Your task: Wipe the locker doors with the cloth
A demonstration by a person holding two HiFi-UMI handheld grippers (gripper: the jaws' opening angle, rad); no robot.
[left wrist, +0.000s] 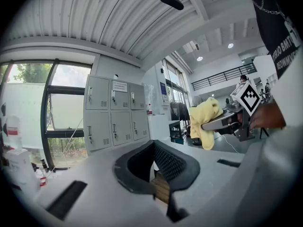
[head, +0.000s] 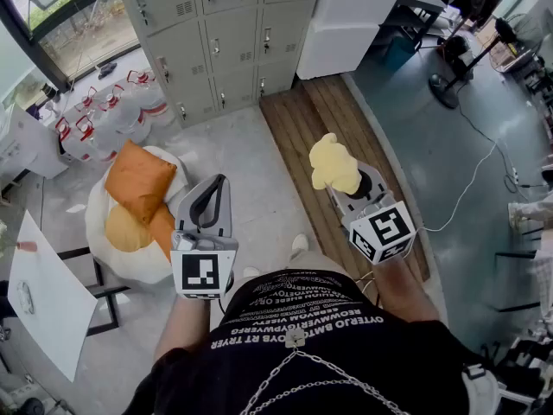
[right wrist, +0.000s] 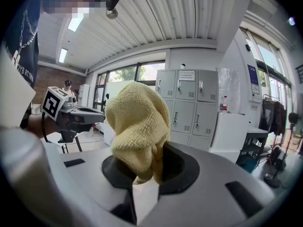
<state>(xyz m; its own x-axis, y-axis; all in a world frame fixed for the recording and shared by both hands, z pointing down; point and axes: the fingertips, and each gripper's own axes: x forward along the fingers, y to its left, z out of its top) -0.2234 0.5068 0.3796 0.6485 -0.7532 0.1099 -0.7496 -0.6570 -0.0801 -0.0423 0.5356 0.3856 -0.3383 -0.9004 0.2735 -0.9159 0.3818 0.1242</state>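
Observation:
A yellow cloth (head: 333, 164) bunches up out of my right gripper (head: 340, 188), which is shut on it. In the right gripper view the cloth (right wrist: 138, 126) fills the jaws of that gripper (right wrist: 147, 170) and hides part of the grey lockers (right wrist: 189, 108) beyond. My left gripper (head: 212, 187) is held beside it at the left, shut with nothing in it. The left gripper view shows its pads (left wrist: 142, 167) closed together. The bank of grey locker doors (head: 225, 33) stands well ahead across the floor, apart from both grippers; it also shows in the left gripper view (left wrist: 116, 112).
A white beanbag (head: 108, 227) with orange cushions (head: 138, 180) lies at the left, water jugs (head: 104, 115) behind it. A wooden floor strip (head: 315, 132) runs toward the lockers. A white cabinet (head: 359, 15) stands right of them, with a fan (head: 449, 85) and a cable (head: 471, 184) further right.

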